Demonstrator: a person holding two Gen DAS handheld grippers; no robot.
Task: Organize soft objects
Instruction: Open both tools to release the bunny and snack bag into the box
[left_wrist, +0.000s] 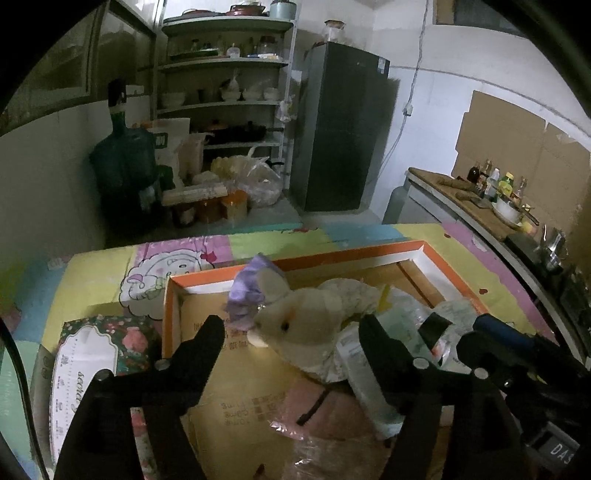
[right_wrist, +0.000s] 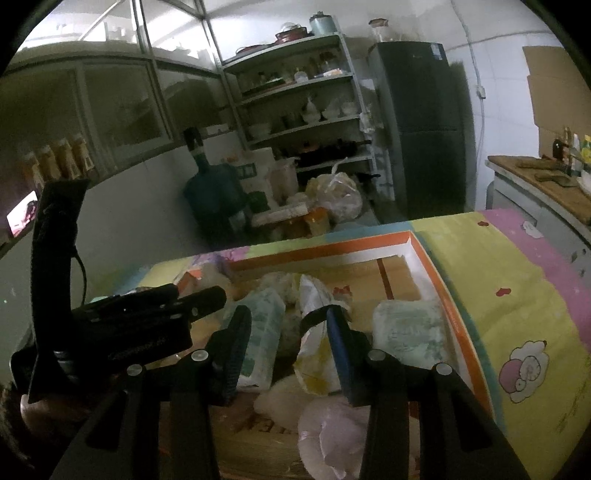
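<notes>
An orange-rimmed cardboard box (left_wrist: 424, 251) lies on the patterned table and holds soft things. A cream plush animal (left_wrist: 299, 325) with a purple piece (left_wrist: 245, 291) lies in it, between the spread fingers of my left gripper (left_wrist: 291, 328), which is open and empty. Pale soft packs (left_wrist: 369, 380) lie to its right. In the right wrist view my right gripper (right_wrist: 286, 321) is open over the box (right_wrist: 458, 325), above a white-yellow pack (right_wrist: 317, 354), a green-white pack (right_wrist: 262, 332) and a pink plush (right_wrist: 332, 439). Another pale pack (right_wrist: 410, 328) lies at the box's right wall.
A floral tin (left_wrist: 92, 354) stands left of the box. The left gripper's body (right_wrist: 140, 325) is at the left of the right wrist view. Behind the table are a water jug (left_wrist: 123, 166), shelves (left_wrist: 225, 85), a fridge (left_wrist: 340, 129) and a counter (left_wrist: 480, 199).
</notes>
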